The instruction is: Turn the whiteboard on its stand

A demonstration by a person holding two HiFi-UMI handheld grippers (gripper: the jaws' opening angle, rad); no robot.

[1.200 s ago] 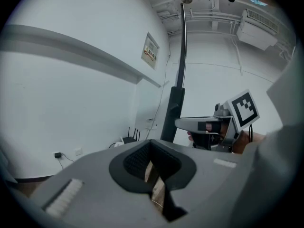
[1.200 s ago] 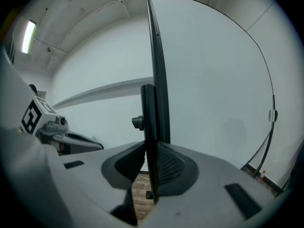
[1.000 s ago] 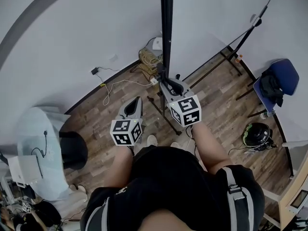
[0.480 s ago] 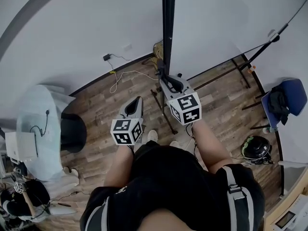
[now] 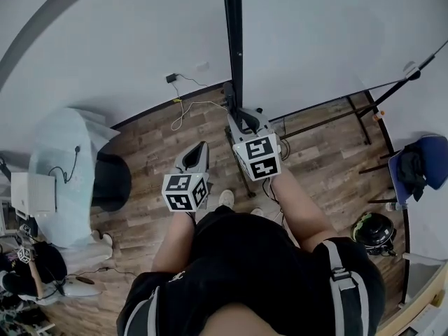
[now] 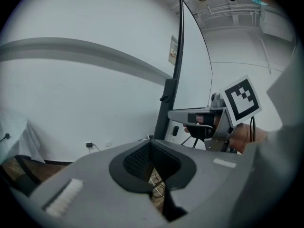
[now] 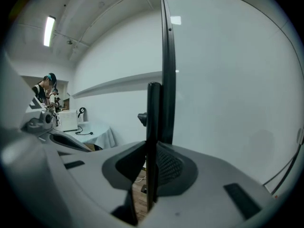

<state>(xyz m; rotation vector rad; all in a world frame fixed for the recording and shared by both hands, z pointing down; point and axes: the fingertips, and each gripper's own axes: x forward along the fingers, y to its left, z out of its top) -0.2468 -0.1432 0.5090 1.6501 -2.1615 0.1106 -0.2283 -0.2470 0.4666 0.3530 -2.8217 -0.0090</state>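
The whiteboard [image 5: 322,33] stands edge-on before me, its dark edge bar [image 5: 232,40] running down to the floor. My right gripper [image 5: 240,115] is at the bar's lower part. In the right gripper view the dark bar [image 7: 153,127] runs between the jaws of that gripper [image 7: 152,163], which are closing on it, pads against it. The white board face [image 7: 228,80] fills the right. My left gripper [image 5: 199,149] hangs free to the left of the bar, shut with nothing in it. The left gripper view shows its jaws [image 6: 148,151] together and the right gripper [image 6: 194,120] reaching to the upright [image 6: 165,110].
Cables [image 5: 189,107] lie on the wood floor by the wall. A cloth-covered table [image 5: 66,166] and a black stool [image 5: 112,184] stand at the left. Stand legs [image 5: 322,121], a blue chair [image 5: 420,166] and a helmet [image 5: 374,229] are at the right. A person [image 7: 45,87] stands far left.
The room has swung round in the head view: the chair and helmet slid down-right, the wall socket and table moved right. The right gripper stays on the bar. The left gripper barely moved.
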